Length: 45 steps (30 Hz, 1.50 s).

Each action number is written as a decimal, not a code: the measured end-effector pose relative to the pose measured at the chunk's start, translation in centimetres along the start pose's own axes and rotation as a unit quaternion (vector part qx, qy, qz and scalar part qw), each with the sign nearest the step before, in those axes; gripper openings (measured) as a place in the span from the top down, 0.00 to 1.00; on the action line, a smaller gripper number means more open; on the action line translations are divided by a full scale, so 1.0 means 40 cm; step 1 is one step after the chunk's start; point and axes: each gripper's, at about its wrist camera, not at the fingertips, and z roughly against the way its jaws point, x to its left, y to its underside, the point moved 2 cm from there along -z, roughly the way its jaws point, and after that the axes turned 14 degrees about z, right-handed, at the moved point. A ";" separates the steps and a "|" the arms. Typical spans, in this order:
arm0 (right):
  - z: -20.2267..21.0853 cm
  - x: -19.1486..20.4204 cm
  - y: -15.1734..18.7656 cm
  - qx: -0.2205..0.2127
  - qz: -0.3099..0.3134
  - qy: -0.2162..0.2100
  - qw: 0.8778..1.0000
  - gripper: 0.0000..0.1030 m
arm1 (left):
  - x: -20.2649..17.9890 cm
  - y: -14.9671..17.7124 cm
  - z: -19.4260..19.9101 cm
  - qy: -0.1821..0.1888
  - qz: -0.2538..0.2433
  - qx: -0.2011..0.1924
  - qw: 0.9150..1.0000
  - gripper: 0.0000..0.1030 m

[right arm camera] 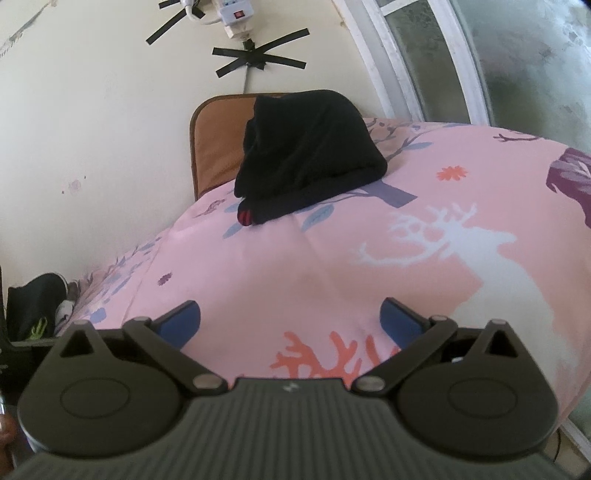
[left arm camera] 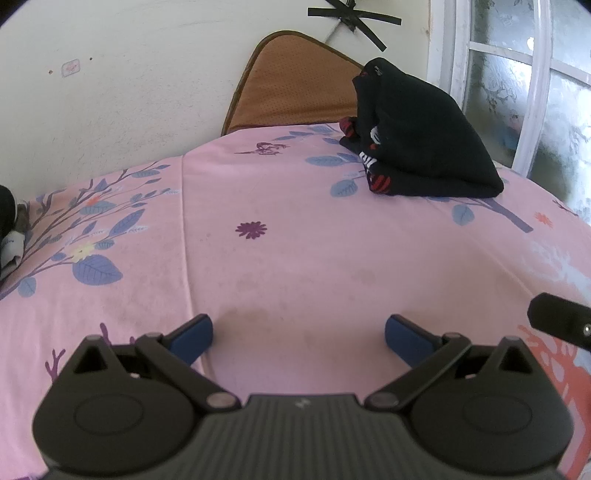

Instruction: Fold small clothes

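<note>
A black garment with red and white print (left arm camera: 424, 136) lies in a folded heap at the far side of the pink floral bedsheet (left arm camera: 288, 251). It also shows in the right wrist view (right arm camera: 310, 155), far ahead on the sheet (right arm camera: 332, 266). My left gripper (left arm camera: 299, 332) is open and empty, low over the bare sheet, well short of the garment. My right gripper (right arm camera: 290, 321) is open and empty too, over the sheet's near part. A black piece of the right gripper (left arm camera: 561, 321) shows at the right edge of the left wrist view.
A brown cushion (left arm camera: 291, 88) leans on the wall behind the garment. A window (left arm camera: 524, 85) is on the right. A power strip with taped cable (right arm camera: 236, 18) hangs on the wall. Shoes (right arm camera: 40, 306) lie beyond the bed's left edge.
</note>
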 end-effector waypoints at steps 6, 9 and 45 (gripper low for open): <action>0.006 0.017 0.008 0.008 0.012 0.008 1.000 0.00 | 0.002 -0.001 0.000 0.001 -0.001 0.001 1.000 0.00; 0.012 0.024 0.017 0.006 0.013 0.013 1.000 0.00 | 0.001 -0.001 0.000 0.001 -0.001 0.001 1.000 0.00; 0.081 0.040 -0.024 -0.041 0.003 0.033 0.999 0.00 | 0.058 -0.050 0.114 -0.046 0.042 -0.040 0.997 0.00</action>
